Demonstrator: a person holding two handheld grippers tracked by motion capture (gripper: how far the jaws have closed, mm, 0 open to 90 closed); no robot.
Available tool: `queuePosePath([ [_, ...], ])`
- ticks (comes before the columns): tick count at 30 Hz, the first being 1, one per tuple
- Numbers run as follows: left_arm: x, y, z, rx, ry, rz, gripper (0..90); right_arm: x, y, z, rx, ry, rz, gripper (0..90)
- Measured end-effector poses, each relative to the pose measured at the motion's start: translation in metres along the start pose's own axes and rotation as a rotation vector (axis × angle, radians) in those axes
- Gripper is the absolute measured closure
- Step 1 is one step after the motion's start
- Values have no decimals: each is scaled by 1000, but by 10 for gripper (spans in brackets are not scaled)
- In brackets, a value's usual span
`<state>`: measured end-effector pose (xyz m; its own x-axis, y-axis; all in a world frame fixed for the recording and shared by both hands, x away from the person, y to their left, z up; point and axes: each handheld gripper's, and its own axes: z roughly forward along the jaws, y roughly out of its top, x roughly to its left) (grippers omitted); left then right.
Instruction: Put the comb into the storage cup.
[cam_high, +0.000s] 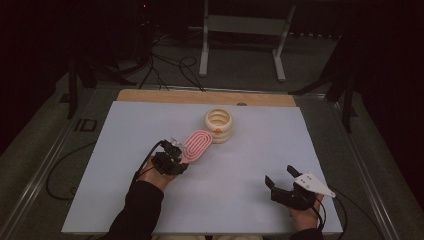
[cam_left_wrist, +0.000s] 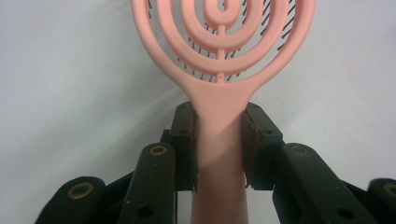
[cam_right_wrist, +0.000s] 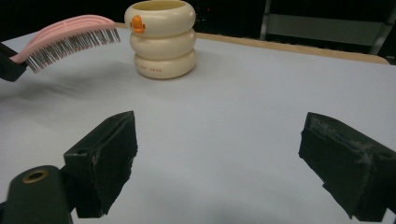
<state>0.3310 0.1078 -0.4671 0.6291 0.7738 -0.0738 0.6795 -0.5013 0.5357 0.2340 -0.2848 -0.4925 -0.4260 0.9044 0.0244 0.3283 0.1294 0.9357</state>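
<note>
A pink hairbrush (cam_high: 196, 144) with a vented spiral back and dark bristles hangs above the white table, bristles down. My left gripper (cam_high: 176, 159) is shut on its handle (cam_left_wrist: 218, 140), both pads pressed against the sides. The brush head (cam_right_wrist: 70, 32) points toward a cream ribbed cup (cam_high: 218, 125) with an orange mark, and stops just short of that holder (cam_right_wrist: 161, 37). My right gripper (cam_high: 281, 175) rests near the table's front right, open, with nothing between its fingers (cam_right_wrist: 105, 154).
The white mat (cam_high: 250, 150) covers a wooden tabletop (cam_high: 200, 96). Behind the table stand a white metal frame (cam_high: 245, 35) and loose cables (cam_high: 170, 65) on the floor. A dark support leg (cam_high: 347, 95) is at the right.
</note>
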Motion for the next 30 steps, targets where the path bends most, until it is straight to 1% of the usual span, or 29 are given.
queuePosePath([
  [1,0,0,0,0,0,0,700,0,0,0,0,0,0,111],
  [2,4,-3,-2,-5,8,-6,700,0,0,0,2,0,2,111],
  [3,4,-3,-2,-5,8,-6,700,0,0,0,2,0,2,111],
  [6,10,-9,-7,-17,25,-18,700,1,0,1,9,6,-5,111],
  [9,14,-12,-9,-27,23,-30,700,1,-1,1,12,7,-5,111],
  [12,17,-15,-12,-37,29,-31,700,2,-1,2,16,13,-6,111],
  [13,18,-17,-13,-47,30,-32,700,2,-1,2,16,13,-7,110],
  [18,18,-19,-16,-67,34,-20,700,4,-1,4,26,25,-9,110],
  [19,19,-20,-16,-77,33,-14,700,4,-2,4,28,24,-7,110],
  [21,19,-20,-16,-80,33,-13,700,4,-2,5,29,27,-11,110],
  [22,18,-21,-17,-96,32,-5,700,5,-2,5,32,28,-12,110],
  [27,17,-22,-19,-124,24,20,700,7,-2,8,49,44,-11,110],
  [28,17,-22,-20,-133,25,21,700,8,-2,8,51,46,-9,109],
  [30,17,-22,-21,-138,28,21,700,8,-2,8,52,50,-12,109],
])
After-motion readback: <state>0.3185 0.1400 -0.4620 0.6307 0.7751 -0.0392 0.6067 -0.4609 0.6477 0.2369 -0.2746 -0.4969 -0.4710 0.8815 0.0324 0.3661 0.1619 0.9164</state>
